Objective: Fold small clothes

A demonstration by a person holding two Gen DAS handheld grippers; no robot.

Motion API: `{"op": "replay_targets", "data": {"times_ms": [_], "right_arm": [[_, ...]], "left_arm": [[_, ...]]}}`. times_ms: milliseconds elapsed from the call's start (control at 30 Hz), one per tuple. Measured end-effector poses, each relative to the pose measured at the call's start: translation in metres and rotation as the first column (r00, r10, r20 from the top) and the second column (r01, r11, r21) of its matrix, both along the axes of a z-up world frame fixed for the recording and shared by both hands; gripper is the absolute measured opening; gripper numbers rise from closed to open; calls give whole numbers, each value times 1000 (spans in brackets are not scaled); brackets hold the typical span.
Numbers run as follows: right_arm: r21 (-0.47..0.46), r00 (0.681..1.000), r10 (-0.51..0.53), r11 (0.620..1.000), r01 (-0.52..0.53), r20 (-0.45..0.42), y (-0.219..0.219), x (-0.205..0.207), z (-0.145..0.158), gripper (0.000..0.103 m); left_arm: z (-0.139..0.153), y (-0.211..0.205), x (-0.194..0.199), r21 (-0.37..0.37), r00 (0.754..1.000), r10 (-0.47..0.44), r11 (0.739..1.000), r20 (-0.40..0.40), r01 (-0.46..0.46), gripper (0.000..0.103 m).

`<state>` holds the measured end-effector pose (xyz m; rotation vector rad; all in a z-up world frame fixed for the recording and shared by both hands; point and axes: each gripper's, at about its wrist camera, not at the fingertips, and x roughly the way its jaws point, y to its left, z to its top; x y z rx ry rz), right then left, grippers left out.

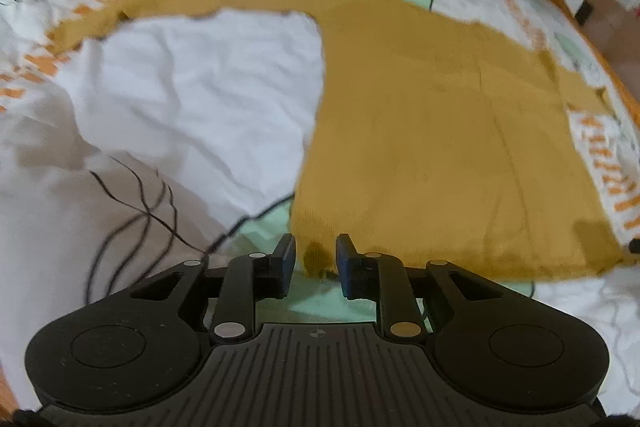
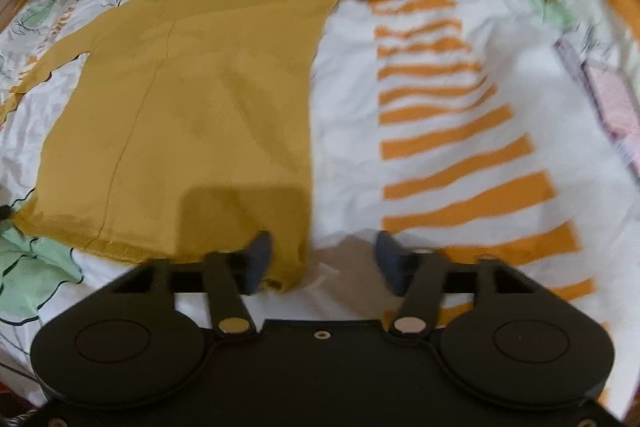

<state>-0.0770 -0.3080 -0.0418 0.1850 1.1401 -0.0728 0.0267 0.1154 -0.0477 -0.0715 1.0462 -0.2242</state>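
Left wrist view: a mustard-yellow long-sleeved knit top (image 1: pixel 432 131) lies spread flat on a bed covered by a white sheet printed with green leaves and orange stripes (image 1: pixel 192 99). Its body fills the right half of the scene and one sleeve reaches out to the far left, a layout that, in my judgement, readies it for folding. The left hand-held gripper (image 1: pixel 316 263) points down at the near left corner of the hem. Its jaws stand a little apart with that corner between them; the blue pads look clear of the cloth, so I read it as released rather than clenched, though blur makes contact hard to rule out.

Right wrist view: the same top spreads across the left and middle of the bed, one sleeve running to the far right and the other off to the left. The right hand-held gripper (image 2: pixel 322 259) hangs over the near right corner of the hem, jaws wide apart. The left finger sits over the cloth, the right one over bare sheet, so the garment's side edge lies between them, ungrasped. Both corners seem laid down deliberately square.
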Motion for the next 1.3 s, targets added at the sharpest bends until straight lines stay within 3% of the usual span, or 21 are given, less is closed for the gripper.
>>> {"op": "replay_targets", "data": {"times_ms": [100, 300, 567, 800, 967, 1133, 1300], "right_arm": [[-11, 999, 2, 1000, -2, 43, 0, 3, 11, 69], [61, 987, -24, 998, 14, 159, -1, 17, 24, 78], [112, 971, -12, 994, -16, 240, 5, 57, 29, 78], [99, 954, 25, 993, -57, 298, 17, 98, 27, 78], [22, 933, 110, 992, -125, 343, 27, 138, 18, 79], [-55, 903, 204, 979, -199, 377, 37, 185, 1, 79], [-160, 855, 310, 950, -267, 415, 41, 240, -13, 79]], "left_arm": [[13, 0, -1, -24, 999, 9, 1000, 46, -8, 24], [33, -18, 11, 9, 986, -1, 1000, 165, 0, 30], [41, -48, 54, -45, 975, -20, 999, 221, 30, 30], [28, -82, 98, -24, 973, -61, 997, 224, 68, 30], [11, -101, 130, -15, 971, -72, 997, 228, 77, 30], [-14, -123, 164, 49, 971, -111, 993, 212, 103, 30], [-16, -134, 206, 70, 948, -164, 986, 273, 150, 30]]}}
